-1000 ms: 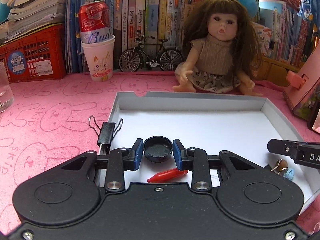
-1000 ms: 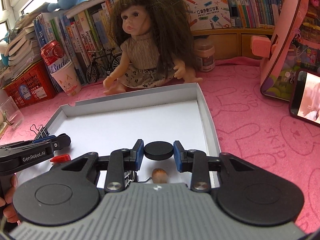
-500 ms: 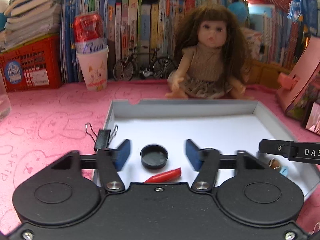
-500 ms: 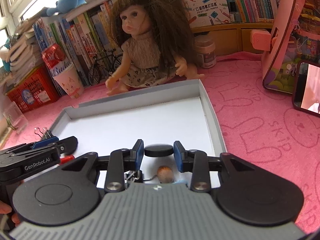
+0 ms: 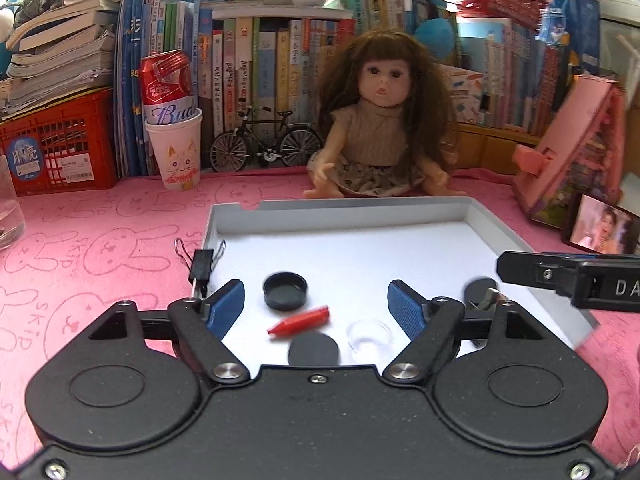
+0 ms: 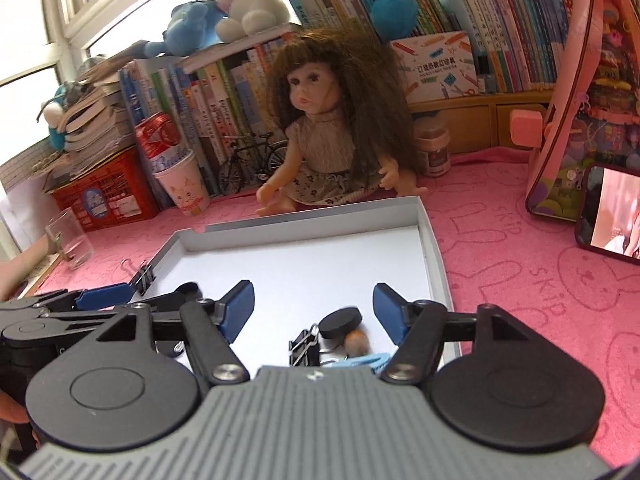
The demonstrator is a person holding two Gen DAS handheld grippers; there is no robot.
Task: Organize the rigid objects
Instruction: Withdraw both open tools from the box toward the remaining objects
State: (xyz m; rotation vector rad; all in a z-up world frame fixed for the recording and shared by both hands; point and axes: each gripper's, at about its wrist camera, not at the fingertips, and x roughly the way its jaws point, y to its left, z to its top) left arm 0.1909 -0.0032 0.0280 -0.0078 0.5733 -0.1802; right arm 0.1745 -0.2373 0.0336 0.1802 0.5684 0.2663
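A white shallow box (image 5: 340, 210) (image 6: 434, 256) lies on the pink cloth. In the left wrist view it holds a black cap (image 5: 285, 291), a red crayon tip (image 5: 301, 321), a black disc (image 5: 313, 351) and a clear lid (image 5: 369, 336). My left gripper (image 5: 318, 310) is open and empty above them. In the right wrist view a black disc (image 6: 341, 323), a brown bead (image 6: 356, 342), a black binder clip (image 6: 305, 346) and a blue clip (image 6: 366, 361) lie in the box's near right corner. My right gripper (image 6: 314, 308) is open and empty above them.
A binder clip (image 5: 201, 265) is clipped on the box's left wall. A doll (image 5: 380, 120), toy bicycle (image 5: 266, 144), paper cup with a can (image 5: 174, 148), red crate (image 5: 56, 144) and bookshelf stand behind. A phone (image 5: 600, 232) and pink toy house (image 5: 580, 148) stand right. A glass (image 6: 70, 238) stands left.
Both grippers opened and pulled back and up. The left let go of the black cap; the right let go of the black disc, which now lies in the box by the bead.
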